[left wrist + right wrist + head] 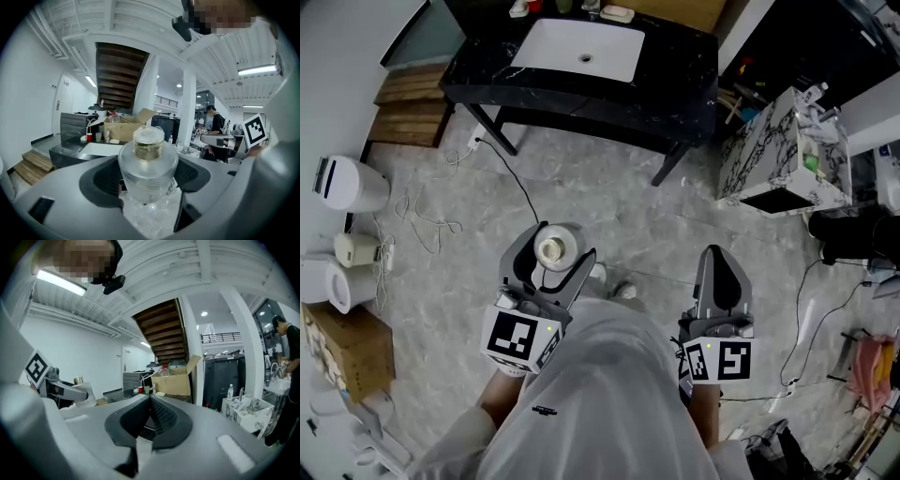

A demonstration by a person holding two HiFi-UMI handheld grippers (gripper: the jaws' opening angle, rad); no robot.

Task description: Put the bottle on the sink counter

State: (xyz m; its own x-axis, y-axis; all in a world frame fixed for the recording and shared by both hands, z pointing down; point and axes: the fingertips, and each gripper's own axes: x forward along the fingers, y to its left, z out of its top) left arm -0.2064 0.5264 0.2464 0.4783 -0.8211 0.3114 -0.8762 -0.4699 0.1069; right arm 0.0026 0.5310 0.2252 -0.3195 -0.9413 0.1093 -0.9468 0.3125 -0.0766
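**A:** While the left gripper [551,267] is hanging over the grey floor [609,187], what is sitting in it?

**B:** Item one: a clear glass bottle [148,164] with a gold collar and a clear stopper. The jaws are standing wide and pressing on its round body from both sides, and its stopper is pointing up. So the bottle is sitting in that gripper, off the floor and well apart from the counter.

**A:** And the right gripper [151,404]?

**B:** Item two: its jaws are lying together with nothing between them. It is hanging level with the left one, on the other side of the person's light garment [600,394].

**A:** What is lying ahead of the grippers?

**B:** Item three: the black sink counter [680,56] with a white basin [581,47], standing well ahead of both grippers. In the left gripper view a red cup [89,137] and an open cardboard box [123,129] are showing beyond the bottle, at the counter's far side.

**A:** Anything off to the side?

**B:** Item four: a marble-patterned box [773,155], standing ahead of the right gripper and to its right.
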